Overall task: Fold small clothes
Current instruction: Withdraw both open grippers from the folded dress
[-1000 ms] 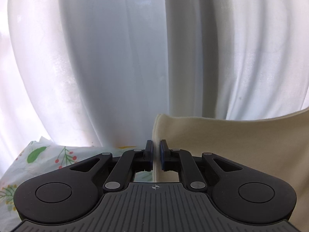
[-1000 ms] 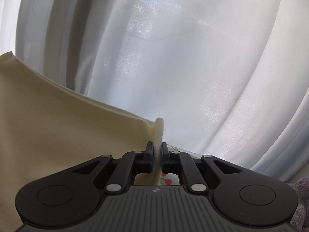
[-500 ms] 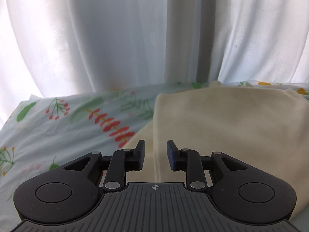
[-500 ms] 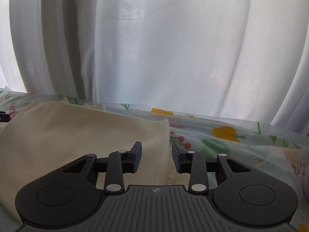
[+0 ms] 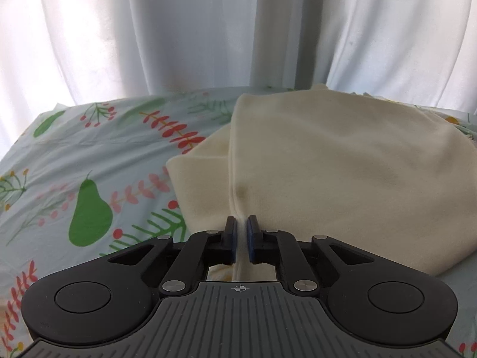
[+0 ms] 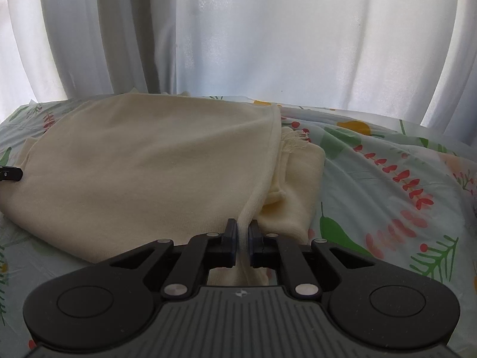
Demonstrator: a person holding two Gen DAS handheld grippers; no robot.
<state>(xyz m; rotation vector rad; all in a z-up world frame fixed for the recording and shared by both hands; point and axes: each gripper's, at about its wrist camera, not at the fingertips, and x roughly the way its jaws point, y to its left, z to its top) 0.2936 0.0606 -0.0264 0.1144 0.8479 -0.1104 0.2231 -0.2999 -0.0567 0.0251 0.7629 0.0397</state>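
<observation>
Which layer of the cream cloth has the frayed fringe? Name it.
The lower layer: its fringe pokes out on the right gripper's side, beside the smooth-edged top layer that the right gripper pinches.

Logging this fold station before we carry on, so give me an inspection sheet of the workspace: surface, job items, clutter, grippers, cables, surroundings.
Surface: floral sheet printed with leaves, berries and pears, lightly creased.
Job's things: one cream garment, folded over itself; frayed fringe shows at its far right edge in the right wrist view.
Clutter: nothing seen.
Grippers: left gripper shut on the garment's near left edge; right gripper shut on its near right edge.
Cables: nothing seen.
Surroundings: white curtains hang behind the sheet, backlit.
</observation>
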